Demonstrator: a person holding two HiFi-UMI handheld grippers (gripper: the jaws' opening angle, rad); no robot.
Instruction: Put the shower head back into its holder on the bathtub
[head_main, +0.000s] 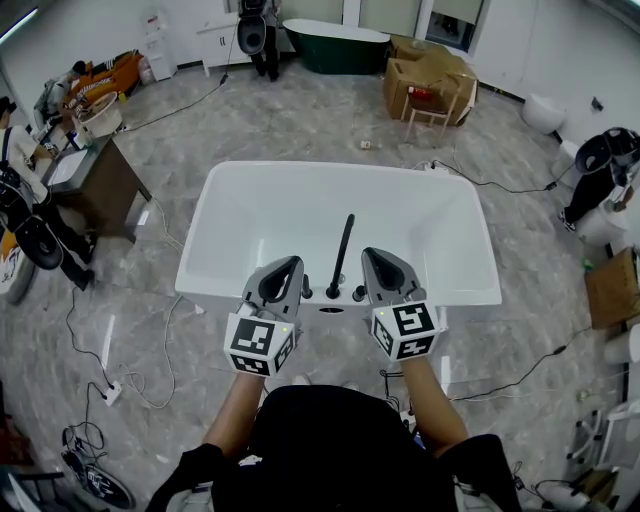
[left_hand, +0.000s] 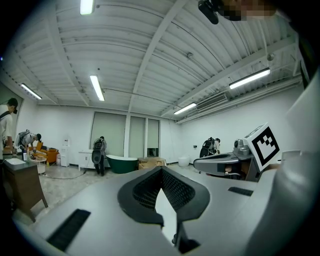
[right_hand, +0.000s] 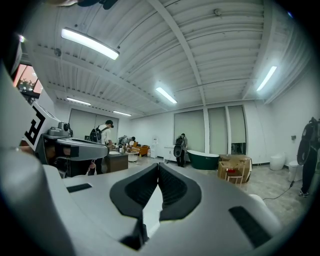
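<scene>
The white bathtub (head_main: 215, 200) lies just ahead of me in the head view. A slim black shower head (head_main: 344, 248) reaches from the black fittings (head_main: 332, 293) on the near rim out over the basin. Whether it sits in its holder I cannot tell. My left gripper (head_main: 291, 264) (left_hand: 161, 169) hovers left of it, shut and empty. To its right, my right gripper (head_main: 372, 254) (right_hand: 158, 165) is likewise shut with nothing between the pads. Both gripper views look level across the room, and neither shows the shower head.
A dark green tub (head_main: 335, 45) and cardboard boxes (head_main: 430, 75) stand at the back. A brown desk (head_main: 100, 180) with people near it is at the left. Cables and a power strip (head_main: 110, 392) lie on the floor by the tub.
</scene>
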